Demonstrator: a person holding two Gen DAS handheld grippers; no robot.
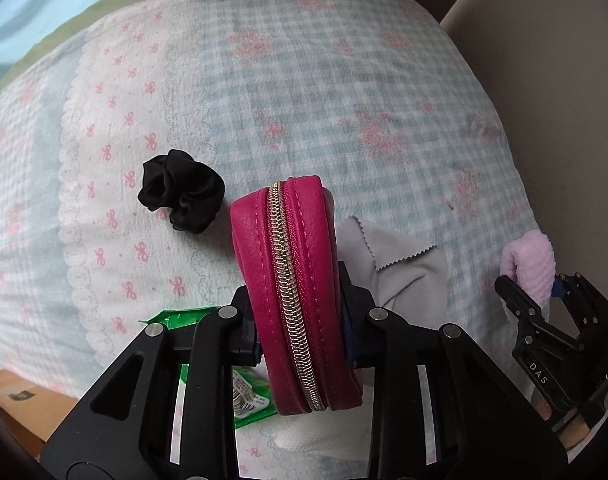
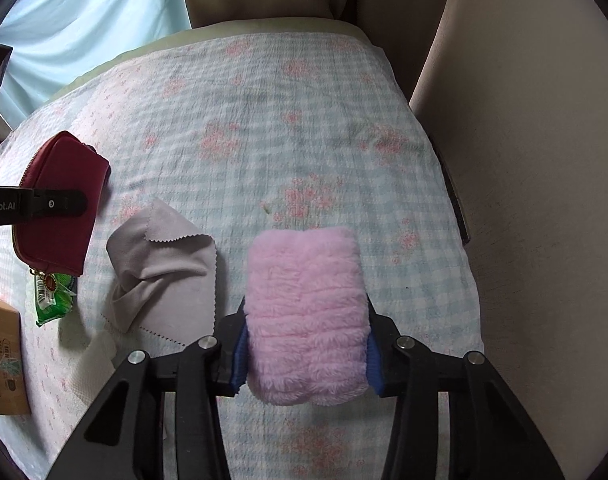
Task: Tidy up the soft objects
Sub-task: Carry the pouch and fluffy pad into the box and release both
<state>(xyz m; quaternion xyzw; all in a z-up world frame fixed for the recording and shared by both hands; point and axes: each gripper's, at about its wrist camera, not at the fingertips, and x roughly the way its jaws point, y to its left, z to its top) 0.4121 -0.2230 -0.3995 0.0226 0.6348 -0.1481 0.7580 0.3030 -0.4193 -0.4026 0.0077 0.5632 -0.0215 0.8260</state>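
Both claws hold one soft thing each.
The left claw (image 1: 304, 320) is closed on the red pouch (image 1: 292, 276), the right claw (image 2: 305, 344) on the pink towel (image 2: 305, 312), both lifted off the bed (image 2: 304, 140), probably for sorting.

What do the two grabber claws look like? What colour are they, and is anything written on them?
Both are black plastic frames with cut-out holes and round silver bolts. The fingers carry blue pads. The left gripper shows white "Robot.AI" lettering in the right wrist view; the right gripper has "DAS" printed on it.
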